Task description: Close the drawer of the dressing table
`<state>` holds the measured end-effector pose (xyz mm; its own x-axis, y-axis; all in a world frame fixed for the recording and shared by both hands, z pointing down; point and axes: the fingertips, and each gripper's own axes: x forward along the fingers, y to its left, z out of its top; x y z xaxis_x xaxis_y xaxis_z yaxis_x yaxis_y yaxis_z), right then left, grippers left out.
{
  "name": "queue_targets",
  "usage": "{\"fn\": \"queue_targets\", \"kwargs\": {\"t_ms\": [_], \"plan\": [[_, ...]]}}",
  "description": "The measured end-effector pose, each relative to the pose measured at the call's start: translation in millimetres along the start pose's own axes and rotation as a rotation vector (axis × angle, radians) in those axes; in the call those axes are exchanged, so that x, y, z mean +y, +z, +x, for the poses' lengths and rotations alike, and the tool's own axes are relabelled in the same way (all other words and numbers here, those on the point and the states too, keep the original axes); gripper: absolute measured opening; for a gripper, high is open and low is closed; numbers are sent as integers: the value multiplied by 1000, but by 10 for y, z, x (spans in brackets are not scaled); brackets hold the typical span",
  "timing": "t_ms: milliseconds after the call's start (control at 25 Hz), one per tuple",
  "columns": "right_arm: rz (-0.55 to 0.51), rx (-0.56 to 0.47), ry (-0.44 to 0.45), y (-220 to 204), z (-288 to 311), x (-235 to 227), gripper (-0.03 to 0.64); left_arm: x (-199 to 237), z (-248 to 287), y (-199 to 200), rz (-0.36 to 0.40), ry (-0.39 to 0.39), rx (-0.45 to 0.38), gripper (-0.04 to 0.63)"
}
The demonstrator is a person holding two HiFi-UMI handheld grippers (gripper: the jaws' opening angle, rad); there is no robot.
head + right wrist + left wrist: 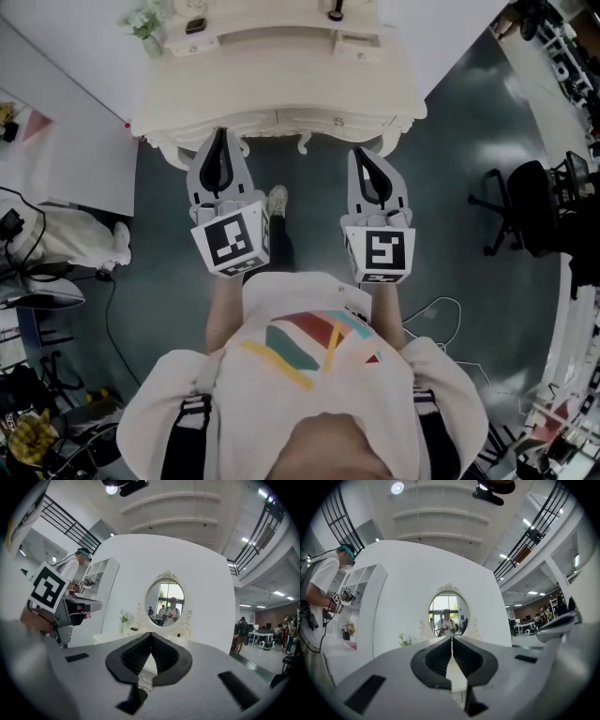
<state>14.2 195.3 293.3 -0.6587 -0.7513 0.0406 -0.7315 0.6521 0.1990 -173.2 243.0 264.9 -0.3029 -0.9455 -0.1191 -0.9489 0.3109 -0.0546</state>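
The cream dressing table (pixel 281 89) stands just ahead of me, and its front drawer (pixel 323 120) with a small knob looks about level with the table's front. My left gripper (pixel 221 135) is shut and empty, its tips just short of the table's front edge on the left. My right gripper (pixel 363 153) is also shut and empty, a little short of the front edge on the right. The left gripper (pixel 451 638) points at the oval mirror (pixel 448 613). The right gripper (pixel 150 634) points the same way, toward the mirror (pixel 165 604).
A black office chair (pixel 523 208) stands on the dark floor to the right. A white panel (pixel 66 141) and cables lie to the left. A small flower pot (pixel 145 19) sits on the table's top shelf. A person (pixel 318 597) stands off to the left by white shelves.
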Motion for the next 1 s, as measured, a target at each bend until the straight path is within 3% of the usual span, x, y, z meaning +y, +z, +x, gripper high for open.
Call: {"fn": "queue_targets", "kwargs": {"t_ms": [720, 1000], "plan": [[-45, 34, -36, 200, 2738, -476, 0, 824, 2609, -298, -13, 21, 32, 9], [-55, 45, -65, 171, 3454, -713, 0, 1061, 3284, -336, -11, 46, 28, 9]]}}
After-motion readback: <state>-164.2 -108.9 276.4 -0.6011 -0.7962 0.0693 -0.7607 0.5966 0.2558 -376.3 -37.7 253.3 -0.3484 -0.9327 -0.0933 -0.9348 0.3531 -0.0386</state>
